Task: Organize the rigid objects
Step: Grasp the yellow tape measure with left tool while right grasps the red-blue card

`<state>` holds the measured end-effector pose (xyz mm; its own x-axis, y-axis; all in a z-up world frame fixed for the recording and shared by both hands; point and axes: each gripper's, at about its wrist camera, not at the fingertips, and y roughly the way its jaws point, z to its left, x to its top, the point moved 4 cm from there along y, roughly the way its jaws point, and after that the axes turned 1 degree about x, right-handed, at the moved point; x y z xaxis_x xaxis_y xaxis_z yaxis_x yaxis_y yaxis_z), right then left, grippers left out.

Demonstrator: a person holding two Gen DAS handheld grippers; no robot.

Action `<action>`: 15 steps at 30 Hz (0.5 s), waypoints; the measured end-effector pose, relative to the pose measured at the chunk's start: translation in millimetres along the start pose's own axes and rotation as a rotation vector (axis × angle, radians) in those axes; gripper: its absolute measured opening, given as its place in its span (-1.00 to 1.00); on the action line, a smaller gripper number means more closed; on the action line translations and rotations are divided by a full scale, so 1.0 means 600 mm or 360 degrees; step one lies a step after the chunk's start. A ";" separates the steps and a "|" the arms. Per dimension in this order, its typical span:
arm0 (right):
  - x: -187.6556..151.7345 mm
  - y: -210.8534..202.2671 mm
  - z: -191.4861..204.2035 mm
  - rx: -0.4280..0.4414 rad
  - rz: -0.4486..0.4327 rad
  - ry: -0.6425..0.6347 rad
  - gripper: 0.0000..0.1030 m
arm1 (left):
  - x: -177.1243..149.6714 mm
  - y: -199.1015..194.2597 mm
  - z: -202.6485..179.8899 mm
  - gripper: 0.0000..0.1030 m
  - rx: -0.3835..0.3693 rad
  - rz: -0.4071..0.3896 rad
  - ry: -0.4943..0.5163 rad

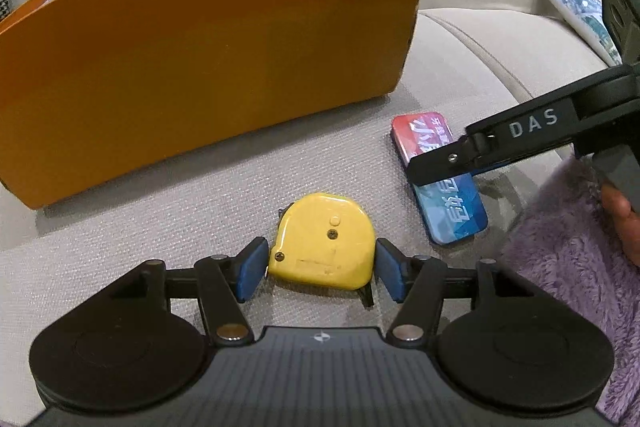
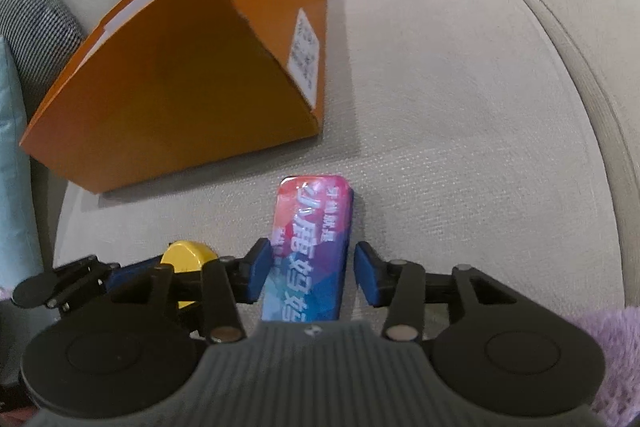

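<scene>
A home living room: a beige fabric sofa (image 2: 460, 87) with seat cushions, a grey woven throw pillow (image 2: 36, 27) beside it.

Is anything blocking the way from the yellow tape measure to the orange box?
Nothing visible does. The yellow tape measure sits between the left hand-held gripper's pads, and only bare sofa cushion lies between it and the orange box. The red and blue tin lies off to the right.
</scene>
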<state>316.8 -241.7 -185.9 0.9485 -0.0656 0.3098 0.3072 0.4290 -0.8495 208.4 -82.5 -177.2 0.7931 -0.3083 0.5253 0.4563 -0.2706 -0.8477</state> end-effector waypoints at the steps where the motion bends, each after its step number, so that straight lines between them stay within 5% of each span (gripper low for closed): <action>1: -0.001 0.000 0.004 -0.0013 -0.0005 -0.0023 -0.05 | 0.000 0.001 -0.001 0.26 0.0005 -0.0002 0.0006; 6: -0.016 -0.017 0.021 -0.0056 -0.0050 -0.0110 -0.18 | 0.001 0.000 -0.002 0.25 0.0004 -0.0004 0.0010; 8: -0.019 -0.026 0.026 -0.0053 -0.0086 -0.0127 -0.46 | 0.001 0.000 0.000 0.25 -0.0004 -0.0005 -0.0002; 15: -0.034 -0.044 0.056 -0.0071 -0.0119 -0.0249 -0.74 | 0.001 0.000 0.004 0.25 -0.0022 -0.0010 -0.0028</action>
<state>287.0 -221.1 -155.5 0.9004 0.0467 0.4326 0.3828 0.3874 -0.8387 209.7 -80.7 -176.8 0.7972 -0.2908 0.5292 0.4557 -0.2853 -0.8432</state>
